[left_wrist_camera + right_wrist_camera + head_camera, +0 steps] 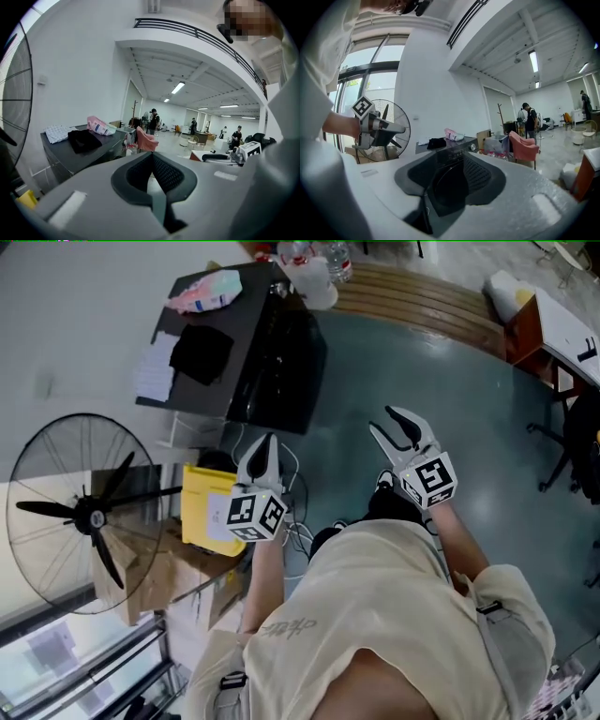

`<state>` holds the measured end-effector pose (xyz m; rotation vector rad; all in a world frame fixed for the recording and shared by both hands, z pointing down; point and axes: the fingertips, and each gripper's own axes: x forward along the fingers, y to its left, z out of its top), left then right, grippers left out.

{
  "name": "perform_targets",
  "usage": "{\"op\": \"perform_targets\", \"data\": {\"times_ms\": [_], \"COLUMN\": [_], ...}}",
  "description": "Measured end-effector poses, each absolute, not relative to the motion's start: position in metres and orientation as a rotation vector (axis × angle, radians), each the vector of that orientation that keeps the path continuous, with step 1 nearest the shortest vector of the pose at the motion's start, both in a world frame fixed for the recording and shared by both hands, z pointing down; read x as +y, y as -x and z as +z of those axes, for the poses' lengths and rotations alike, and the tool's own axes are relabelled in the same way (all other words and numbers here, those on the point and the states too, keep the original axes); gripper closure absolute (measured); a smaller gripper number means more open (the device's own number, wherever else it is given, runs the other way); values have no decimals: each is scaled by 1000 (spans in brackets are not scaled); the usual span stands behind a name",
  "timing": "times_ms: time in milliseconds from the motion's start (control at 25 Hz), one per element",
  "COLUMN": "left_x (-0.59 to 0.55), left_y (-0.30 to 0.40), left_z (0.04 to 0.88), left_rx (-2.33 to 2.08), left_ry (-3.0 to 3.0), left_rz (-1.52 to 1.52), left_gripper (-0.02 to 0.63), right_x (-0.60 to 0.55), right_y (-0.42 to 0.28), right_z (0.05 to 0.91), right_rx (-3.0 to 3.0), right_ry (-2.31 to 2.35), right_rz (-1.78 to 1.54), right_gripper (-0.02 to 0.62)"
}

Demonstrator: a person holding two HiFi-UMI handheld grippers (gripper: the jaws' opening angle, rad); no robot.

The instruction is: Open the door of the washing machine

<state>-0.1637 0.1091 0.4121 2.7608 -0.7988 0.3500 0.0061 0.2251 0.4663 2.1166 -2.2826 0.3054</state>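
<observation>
Right gripper: jaws apart, nothing btw them. Left gripper: jaws together, empty. Washing machine stands far, a bit left, door shut, well apart from both.

We see the washing machine as a dark front-loader, charcoal body and flat top, standing upright just beside the standing fan. Its round door lies flush in the front face, closed, below a control strip whose silver knob sits at the end away from the fan.
</observation>
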Motion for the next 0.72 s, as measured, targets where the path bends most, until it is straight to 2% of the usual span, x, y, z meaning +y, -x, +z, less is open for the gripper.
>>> {"op": "perform_targets", "data": {"times_ms": [320, 720], "left_x": [101, 55], "left_y": [137, 165], "left_z": [426, 443], "left_rx": [-870, -989], "left_ry": [-2689, -2603], "left_rz": [354, 330], "left_gripper": [589, 589], "right_x": [193, 149], "right_y": [-26, -27], "right_z": [464, 475], "right_rx": [-2370, -2431], "right_ry": [-1972, -1980], "right_rz": [285, 451], "right_gripper": [416, 416]}}
